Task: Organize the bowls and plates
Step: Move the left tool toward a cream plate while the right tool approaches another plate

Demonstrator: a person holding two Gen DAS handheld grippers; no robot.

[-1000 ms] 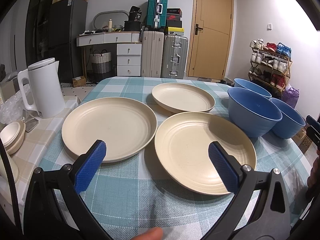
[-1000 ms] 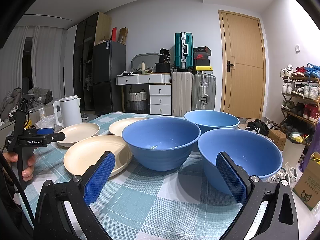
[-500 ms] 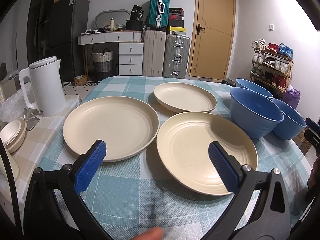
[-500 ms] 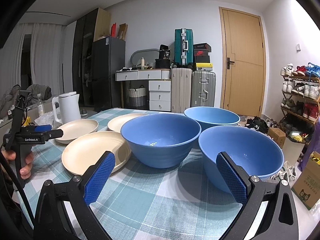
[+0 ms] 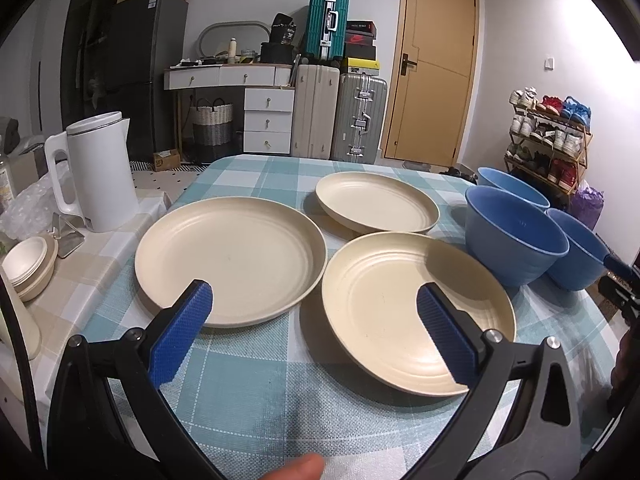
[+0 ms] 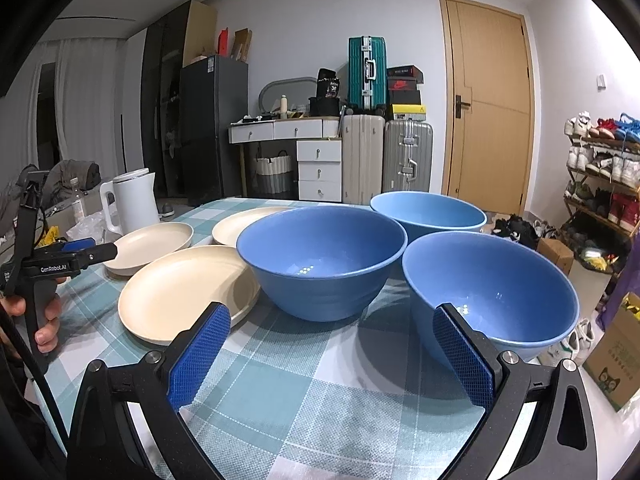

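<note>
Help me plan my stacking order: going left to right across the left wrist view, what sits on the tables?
Small cream bowls → white kettle → left plate → near plate → middle blue bowl → right blue bowl.

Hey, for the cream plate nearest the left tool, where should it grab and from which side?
Probably the near rim of the nearest cream plate, coming in low from the front. It lies flat on the checked tablecloth with a raised lip, so one finger goes over the lip and one under. The left tool is open and already faces that edge.
</note>
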